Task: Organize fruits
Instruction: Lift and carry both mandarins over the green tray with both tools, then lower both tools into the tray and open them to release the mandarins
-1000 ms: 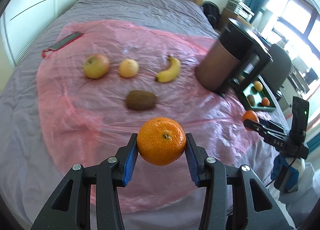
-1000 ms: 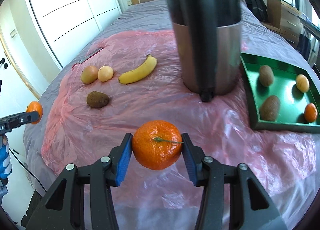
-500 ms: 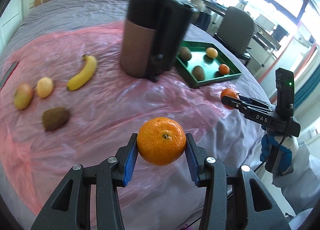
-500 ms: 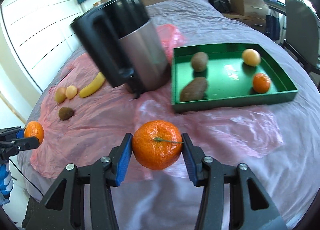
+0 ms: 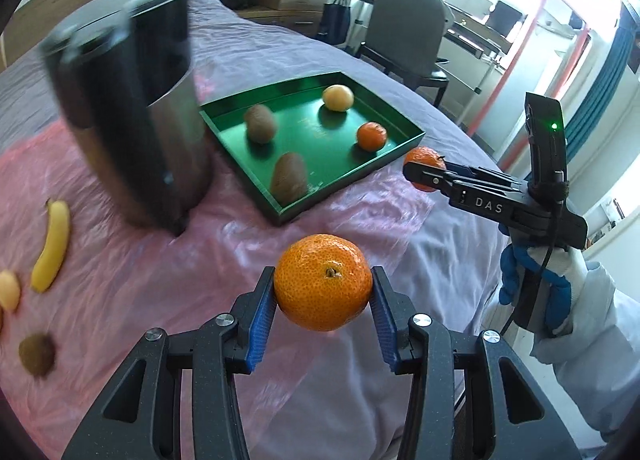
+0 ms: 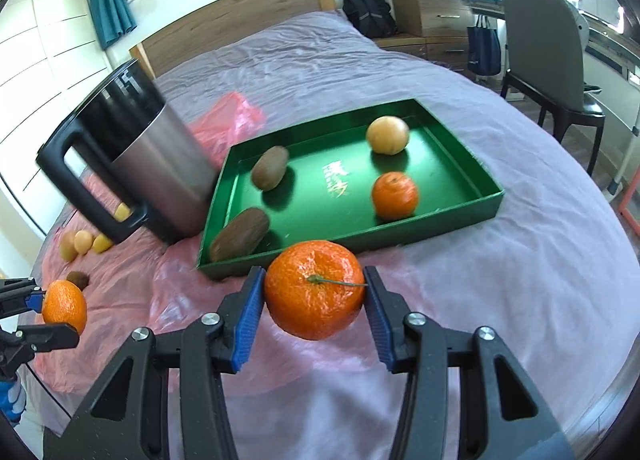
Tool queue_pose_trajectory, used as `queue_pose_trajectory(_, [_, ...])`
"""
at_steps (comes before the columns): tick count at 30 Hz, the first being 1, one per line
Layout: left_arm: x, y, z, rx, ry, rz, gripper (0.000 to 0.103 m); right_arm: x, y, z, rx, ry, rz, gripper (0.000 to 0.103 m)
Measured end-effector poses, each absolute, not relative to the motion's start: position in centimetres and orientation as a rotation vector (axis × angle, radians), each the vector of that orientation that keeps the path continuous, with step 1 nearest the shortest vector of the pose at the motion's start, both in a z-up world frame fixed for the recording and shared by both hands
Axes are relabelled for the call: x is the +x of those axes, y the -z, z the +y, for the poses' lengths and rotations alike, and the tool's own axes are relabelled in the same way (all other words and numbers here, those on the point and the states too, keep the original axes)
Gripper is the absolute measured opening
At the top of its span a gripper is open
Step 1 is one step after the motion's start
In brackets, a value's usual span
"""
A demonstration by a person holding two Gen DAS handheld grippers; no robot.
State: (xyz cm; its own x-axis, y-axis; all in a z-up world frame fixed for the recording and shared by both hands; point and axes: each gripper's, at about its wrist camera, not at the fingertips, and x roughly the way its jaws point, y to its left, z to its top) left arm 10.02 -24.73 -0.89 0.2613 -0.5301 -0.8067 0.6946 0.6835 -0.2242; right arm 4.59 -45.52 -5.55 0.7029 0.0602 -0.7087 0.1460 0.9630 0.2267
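While we carry one mandarin in each tool, the risk lies mostly in the landing. Our left tool (image 5: 323, 294) is clamped on a mandarin (image 5: 323, 287), blue pads pressing both flanks, and our right tool (image 6: 314, 297) grips a second mandarin (image 6: 314, 289) the same way, stem toward the camera. Both fruits hang above the pink plastic sheet (image 5: 224, 252) on the bed (image 6: 520, 260), short of the near wall of the green tray (image 6: 440, 220). That tray already holds two kiwis, a pale round fruit and a small mandarin (image 6: 395, 195), so a round fruit let go from height could roll into these or bounce over the low wall onto the soft cover. We judge the clearest free floor to be at the tray's middle and near edge; two tools heading there together could knock each other. The steel kettle (image 6: 160, 176) stands just beside the tray's left edge, and a left tool swinging in from that side could clip it. A banana (image 5: 51, 246), a kiwi (image 5: 37, 354) and other fruit wait near the sheet's left edge. Both tools point downward and forward at a slant. In the left view a gloved hand (image 5: 536, 292) holds the right tool from below, beside the bed's right edge, its fingers aimed toward the tray's near right corner.
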Motion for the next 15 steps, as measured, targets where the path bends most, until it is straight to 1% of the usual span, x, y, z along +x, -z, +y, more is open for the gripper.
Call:
queue_pose_trajectory(9, [13.5,1.5,-32.1,0.236,0.887,0.981,0.04,8.8,4.9,-49.9,0.245,0.119,0.758,0.063])
queue_pose_trajectory(15, [16.9,3.7,-36.9,0.266,0.86,0.998,0.04,12.7,5.5,-53.1,0.252,0.174,0.758,0.063])
